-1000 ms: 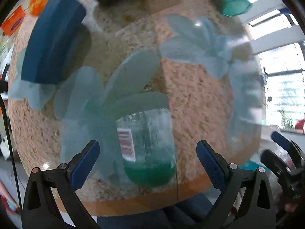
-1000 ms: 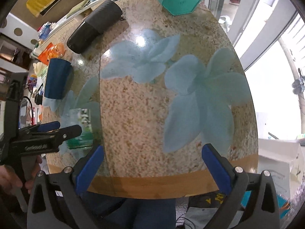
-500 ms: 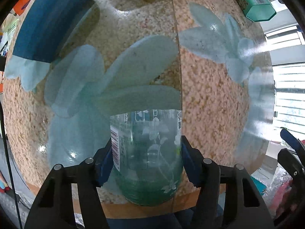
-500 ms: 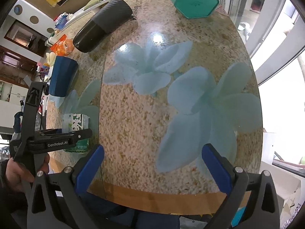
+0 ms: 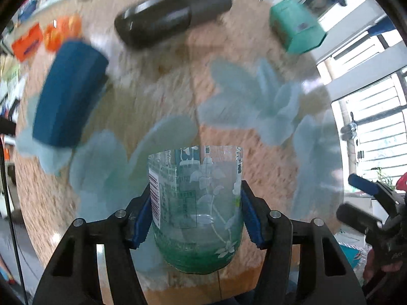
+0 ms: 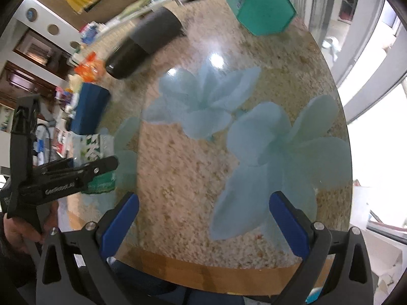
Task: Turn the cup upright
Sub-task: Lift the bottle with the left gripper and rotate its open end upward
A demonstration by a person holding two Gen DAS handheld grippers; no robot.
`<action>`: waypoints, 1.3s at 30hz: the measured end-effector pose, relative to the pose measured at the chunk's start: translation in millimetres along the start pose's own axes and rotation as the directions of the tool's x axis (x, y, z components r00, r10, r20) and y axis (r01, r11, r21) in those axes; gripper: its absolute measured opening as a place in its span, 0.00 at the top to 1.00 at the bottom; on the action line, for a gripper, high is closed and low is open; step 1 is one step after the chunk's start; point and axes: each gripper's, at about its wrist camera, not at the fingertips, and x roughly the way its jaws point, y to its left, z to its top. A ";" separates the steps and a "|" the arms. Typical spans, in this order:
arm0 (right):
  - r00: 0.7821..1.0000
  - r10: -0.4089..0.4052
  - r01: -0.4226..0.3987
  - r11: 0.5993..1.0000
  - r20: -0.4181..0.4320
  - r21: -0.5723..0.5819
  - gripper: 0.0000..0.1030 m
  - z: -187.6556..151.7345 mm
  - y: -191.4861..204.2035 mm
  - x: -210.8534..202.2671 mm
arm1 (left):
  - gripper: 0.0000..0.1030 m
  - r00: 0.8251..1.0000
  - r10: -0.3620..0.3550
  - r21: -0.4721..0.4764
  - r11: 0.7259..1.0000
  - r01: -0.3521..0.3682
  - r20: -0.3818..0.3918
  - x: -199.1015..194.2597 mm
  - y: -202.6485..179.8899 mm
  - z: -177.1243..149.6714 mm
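Note:
The clear plastic cup (image 5: pixel 197 203) has a printed label, white flowers and a green base. My left gripper (image 5: pixel 194 218) is shut on it, its blue pads pressing both sides. The green base faces me and the open rim points away, above the table. In the right wrist view the same cup (image 6: pixel 95 162) shows at the far left, held in the left gripper (image 6: pixel 73 175). My right gripper (image 6: pixel 203 223) is open and empty over the table's near edge.
The round table (image 6: pixel 178 178) has a speckled top with pale blue flowers. A blue cup (image 5: pixel 68 94) stands upside down at the left. A dark tumbler (image 5: pixel 173 15) lies on its side at the back. A teal hexagonal box (image 5: pixel 295 28) sits back right.
My left gripper closed on the clear cup between one second and half a second ago, then lifted and tilted it; the view now shows more of the far table. The right gripper stayed open.

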 end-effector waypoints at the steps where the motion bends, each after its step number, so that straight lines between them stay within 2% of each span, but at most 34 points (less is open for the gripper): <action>1: 1.000 0.009 -0.009 1.000 0.014 -0.005 0.00 -0.1 1.6 -2.7 | 0.36 1.000 0.002 0.008 1.000 -0.002 0.027 -4.8 -2.2 2.7; 5: 0.997 0.018 -0.016 1.000 0.069 -0.024 0.00 -2.0 5.7 -13.5 | 0.36 0.988 -0.008 0.055 0.998 -0.001 0.153 -25.8 -11.0 11.4; 7: 0.996 0.022 -0.020 0.999 0.088 -0.027 0.00 -4.9 5.9 -17.2 | 0.36 0.976 -0.015 0.078 0.997 -0.002 0.216 -35.0 -15.0 16.4; 9: 0.994 0.020 -0.016 0.999 0.104 -0.033 0.00 -7.9 5.5 -19.8 | 0.36 0.956 -0.022 0.099 0.995 -0.008 0.293 -44.7 -19.4 18.3; 10: 0.994 0.018 -0.014 0.999 0.109 -0.036 0.00 -10.0 5.7 -20.2 | 0.36 0.942 -0.022 0.109 0.994 -0.016 0.334 -49.3 -21.1 17.7; 12: 0.993 0.013 -0.008 0.999 0.113 -0.042 0.00 -14.9 3.8 -20.9 | 0.36 0.902 -0.017 0.125 0.991 -0.041 0.431 -57.5 -24.3 14.9; 13: 0.994 0.009 -0.004 0.999 0.112 -0.044 0.00 -15.8 4.5 -19.5 | 0.36 0.889 -0.018 0.129 0.991 -0.046 0.457 -55.5 -26.6 14.6; 20: 0.996 -0.025 0.031 0.997 0.083 -0.074 0.00 -37.0 1.6 -6.8 | 0.36 0.747 -0.014 0.123 0.988 -0.090 0.665 -43.1 -29.7 -1.3; 22: 0.996 -0.035 0.042 0.995 0.081 -0.094 0.00 -41.9 3.4 -4.4 | 0.36 0.728 -0.005 0.104 0.990 -0.092 0.686 -34.1 -29.4 -7.0; 27: 0.993 -0.046 0.060 0.990 0.107 -0.129 0.00 -46.9 7.6 -0.3 | 0.36 0.718 0.048 0.053 0.992 -0.118 0.694 -6.6 -31.4 -19.7; 30: 0.992 -0.048 0.064 0.988 0.114 -0.142 0.00 -47.7 10.3 3.7 | 0.35 0.691 0.091 0.023 0.988 -0.154 0.717 -0.5 -33.3 -29.3; 32: 0.993 -0.052 0.068 0.986 0.109 -0.152 0.00 -48.7 12.5 7.9 | 0.35 0.686 0.097 0.022 0.986 -0.163 0.721 3.8 -36.2 -33.3; 36: 0.994 -0.066 0.080 0.983 0.087 -0.168 0.00 -50.4 17.1 14.1 | 0.35 0.713 0.083 0.032 0.989 -0.146 0.697 16.4 -37.4 -37.3; 39: 0.995 -0.044 0.059 0.985 0.091 -0.162 0.00 -52.2 16.3 11.4 | 0.35 0.729 0.085 0.019 0.991 -0.132 0.679 22.7 -35.9 -40.8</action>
